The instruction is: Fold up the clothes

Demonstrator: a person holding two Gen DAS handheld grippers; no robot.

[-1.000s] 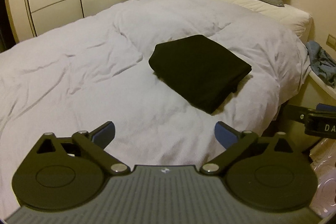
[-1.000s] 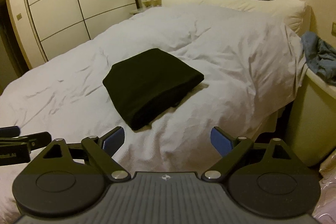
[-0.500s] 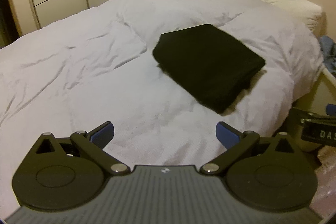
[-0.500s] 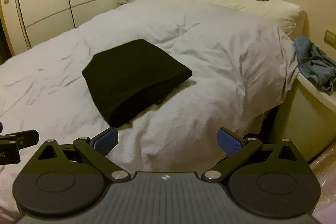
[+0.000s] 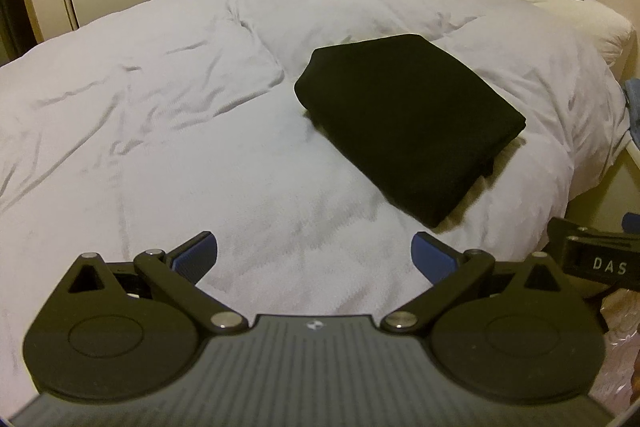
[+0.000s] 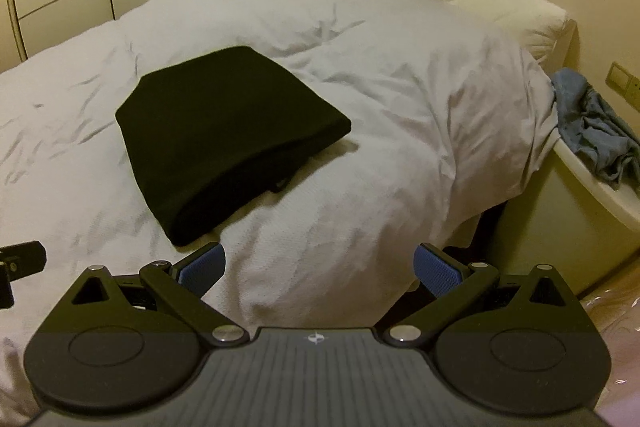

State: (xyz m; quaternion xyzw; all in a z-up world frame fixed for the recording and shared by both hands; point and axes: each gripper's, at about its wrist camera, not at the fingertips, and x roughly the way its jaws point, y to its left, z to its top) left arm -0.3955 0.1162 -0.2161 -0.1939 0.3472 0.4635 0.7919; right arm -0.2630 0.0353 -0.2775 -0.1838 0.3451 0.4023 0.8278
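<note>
Both sets of tongs have drawn closer over the bed in the past second, the left tongs and right tongs wide apart and holding nothing. The black garment lies folded into a compact, thick rectangle on the white duvet's near right side, suggesting this piece's folding is finished.
</note>
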